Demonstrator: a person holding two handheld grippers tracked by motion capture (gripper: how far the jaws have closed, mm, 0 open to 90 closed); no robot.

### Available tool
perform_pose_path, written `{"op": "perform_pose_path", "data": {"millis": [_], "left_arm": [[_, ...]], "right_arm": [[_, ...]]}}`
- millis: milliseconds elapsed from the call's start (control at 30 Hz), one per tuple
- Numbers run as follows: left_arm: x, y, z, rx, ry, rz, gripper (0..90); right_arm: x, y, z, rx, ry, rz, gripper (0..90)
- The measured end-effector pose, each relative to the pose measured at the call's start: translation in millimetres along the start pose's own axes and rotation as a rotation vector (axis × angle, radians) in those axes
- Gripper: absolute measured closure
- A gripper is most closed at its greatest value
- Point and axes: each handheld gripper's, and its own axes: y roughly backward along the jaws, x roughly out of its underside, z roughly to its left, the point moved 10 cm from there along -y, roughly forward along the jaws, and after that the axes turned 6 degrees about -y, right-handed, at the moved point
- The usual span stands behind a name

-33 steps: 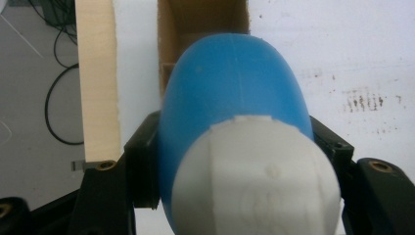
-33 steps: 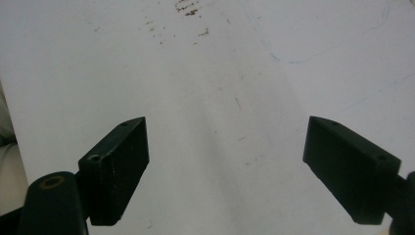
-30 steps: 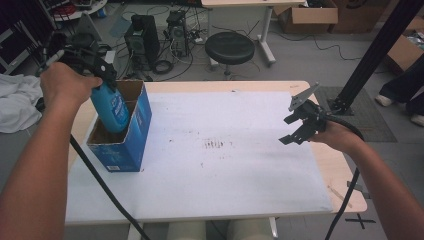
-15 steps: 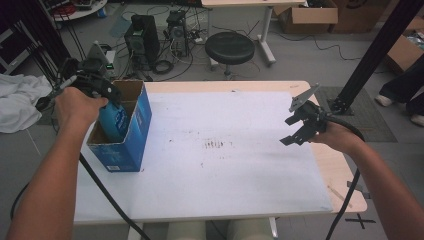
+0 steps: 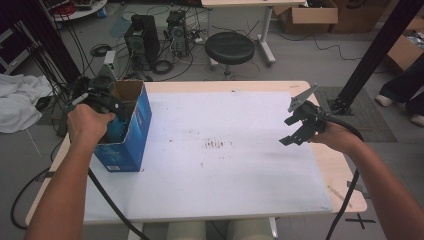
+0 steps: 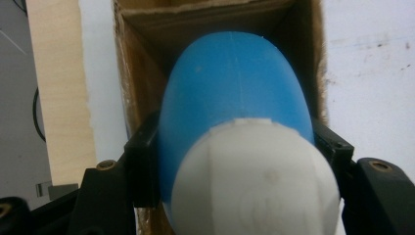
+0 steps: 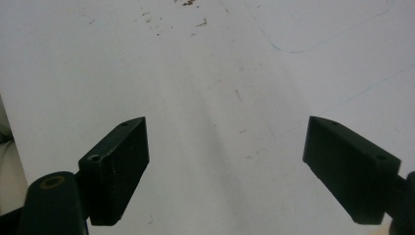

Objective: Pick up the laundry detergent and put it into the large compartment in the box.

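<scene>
Left gripper (image 6: pixel 235 147) clamped on a blue plastic bottle with white cap (image 6: pixel 235 107), its long axis pointing down inside the open blue cardboard box (image 5: pixel 131 131), while the right gripper (image 5: pixel 299 124) hovers well apart, jaws spread and empty.

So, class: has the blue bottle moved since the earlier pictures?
Yes. The bottle, clamped in the left gripper, has gone down into the box; earlier it stood well above the rim.
</scene>
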Motion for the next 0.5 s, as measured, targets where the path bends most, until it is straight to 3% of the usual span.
{"op": "perform_pose_path", "data": {"millis": [500], "left_arm": [[9.1, -24.3, -0.2, -0.004, -0.023, 0.033, 38.1]], "right_arm": [[-0.3, -3.7, 0.7, -0.003, 0.001, 0.010, 17.0]]}}
